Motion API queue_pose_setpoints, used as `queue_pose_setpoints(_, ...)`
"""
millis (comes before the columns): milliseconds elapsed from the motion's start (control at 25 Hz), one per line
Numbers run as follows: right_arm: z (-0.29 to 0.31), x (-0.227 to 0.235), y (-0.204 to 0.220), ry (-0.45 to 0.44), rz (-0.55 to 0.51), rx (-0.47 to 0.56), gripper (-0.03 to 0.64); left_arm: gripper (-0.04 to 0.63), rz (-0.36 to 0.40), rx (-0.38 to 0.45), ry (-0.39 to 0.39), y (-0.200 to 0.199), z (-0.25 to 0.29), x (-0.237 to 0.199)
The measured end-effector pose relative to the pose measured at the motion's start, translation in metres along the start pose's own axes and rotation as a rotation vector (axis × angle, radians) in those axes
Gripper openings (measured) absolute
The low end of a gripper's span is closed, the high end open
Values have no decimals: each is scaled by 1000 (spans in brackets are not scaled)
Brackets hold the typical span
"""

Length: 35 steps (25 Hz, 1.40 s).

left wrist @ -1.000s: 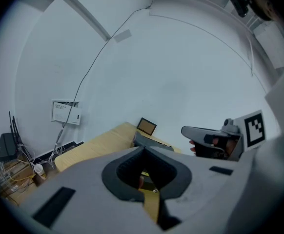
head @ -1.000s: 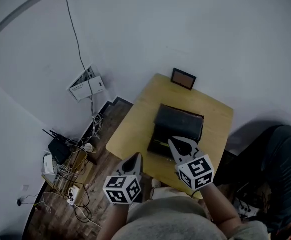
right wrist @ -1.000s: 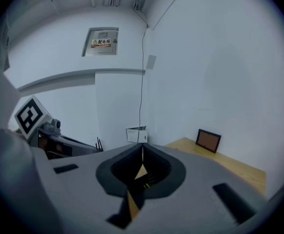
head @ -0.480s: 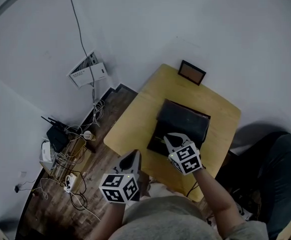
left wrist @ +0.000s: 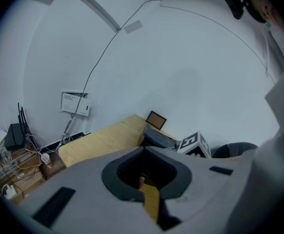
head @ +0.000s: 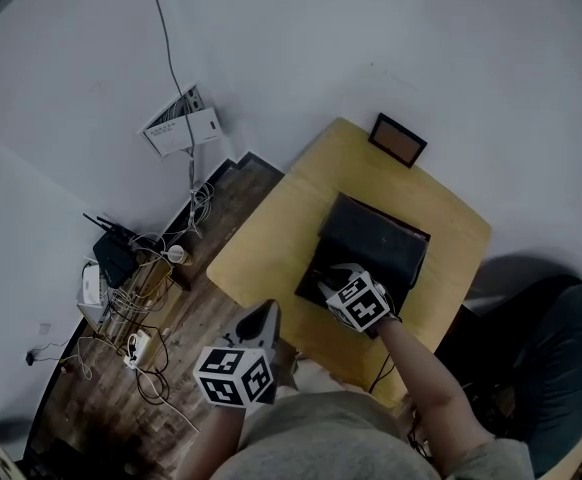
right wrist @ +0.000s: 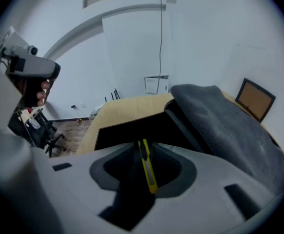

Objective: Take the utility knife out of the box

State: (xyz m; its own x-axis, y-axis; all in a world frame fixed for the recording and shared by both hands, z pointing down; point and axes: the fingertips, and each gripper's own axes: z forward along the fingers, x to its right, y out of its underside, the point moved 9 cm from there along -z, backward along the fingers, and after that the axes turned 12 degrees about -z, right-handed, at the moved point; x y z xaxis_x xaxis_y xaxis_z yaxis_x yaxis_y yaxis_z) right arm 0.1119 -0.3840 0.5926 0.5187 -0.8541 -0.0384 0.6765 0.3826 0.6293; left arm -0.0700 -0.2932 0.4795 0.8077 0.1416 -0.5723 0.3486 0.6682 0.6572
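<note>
Left gripper view: left gripper (left wrist: 143, 149) jaws together, nothing btwn them, held off the near edge of the wood table (left wrist: 103, 140). Right gripper (right wrist: 143, 143) jaws pinched narrow on the yellow utility knife (right wrist: 148, 172), w/ knife lengthwise over the open black box (right wrist: 127, 128). Grey lid (right wrist: 220, 123) flipped back. Small frame (right wrist: 255, 99) at far edge.

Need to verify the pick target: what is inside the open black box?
A yellow utility knife is in the black box, between the fingers of the right gripper. The fingers cover the rest of the floor, so anything else there is unseen.
</note>
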Motion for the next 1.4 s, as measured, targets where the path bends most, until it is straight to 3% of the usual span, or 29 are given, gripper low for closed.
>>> queue_pose_setpoints(40, 4, 0, 1, -28, 7, -9, 128, 4, -2, -3, -2, 0, 1, 0)
queue_pose_setpoints(80, 6, 1, 2, -49, 18, -14, 141, 3, -2, -5, -3, 0, 2, -1)
queue_pose_setpoints(360, 21, 2, 2, -80, 72, -93, 140, 3, -12, -2, -7, -3, 4, -2)
queue_pose_setpoints(640, 21, -4, -5, 4, 14, -182, 97, 4, -27, 2, -15, 0, -3, -6)
queue_pose_setpoints(720, 20, -1, -4, 24, 39, -181, 46, 5, -29, 5, -17, 0, -6, -7)
queue_pose_setpoints(1000, 17, -4, -4, 49, 17, -178, 43, 3, -35, 24, -24, 2, -19, -11)
queue_pose_setpoints(1120, 11, -6, -7, 90, -2, -163, 43, 4, -33, 36, -18, -1, -25, -13)
queue_pose_setpoints(1400, -25, -14, -20, 204, 62, -52, 43, 4, -19, 45, 20, 1, -42, -16)
